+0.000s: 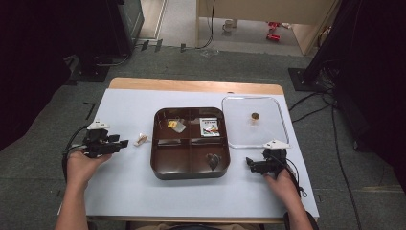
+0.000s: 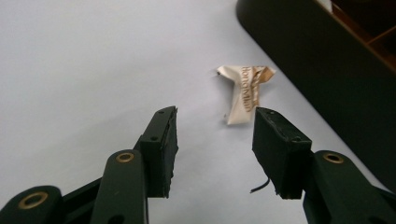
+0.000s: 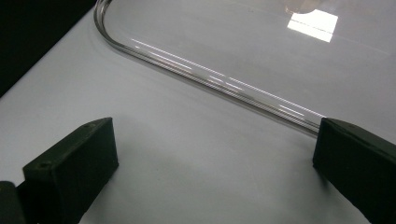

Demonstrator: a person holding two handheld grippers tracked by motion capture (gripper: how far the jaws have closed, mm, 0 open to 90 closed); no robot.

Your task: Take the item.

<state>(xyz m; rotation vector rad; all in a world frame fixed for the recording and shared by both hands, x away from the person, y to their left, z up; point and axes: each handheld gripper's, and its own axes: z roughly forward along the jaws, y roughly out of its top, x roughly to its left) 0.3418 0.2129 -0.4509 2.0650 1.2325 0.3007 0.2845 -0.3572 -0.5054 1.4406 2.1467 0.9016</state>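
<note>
A small cream wrapped candy [image 1: 140, 140] lies on the white table cover just left of a dark brown compartment tray [image 1: 172, 160]. My left gripper [image 1: 122, 143] sits a little to the left of the candy, pointing at it, jaws open with nothing between them. In the left gripper view the candy [image 2: 245, 93] lies just beyond the fingertips of my left gripper [image 2: 215, 126], beside the tray wall [image 2: 317, 56]. My right gripper [image 1: 250, 164] rests right of the tray, open and empty. In the right gripper view, my right gripper [image 3: 215, 149] faces the rim of a clear lid [image 3: 210, 77].
The tray holds a yellow candy [image 1: 173, 124], a printed packet [image 1: 209, 127] and a dark heart-shaped piece [image 1: 213, 160]. The clear lid [image 1: 239, 136] with a brown knob [image 1: 255, 116] lies flat to the tray's right. Dark stands and cables surround the table.
</note>
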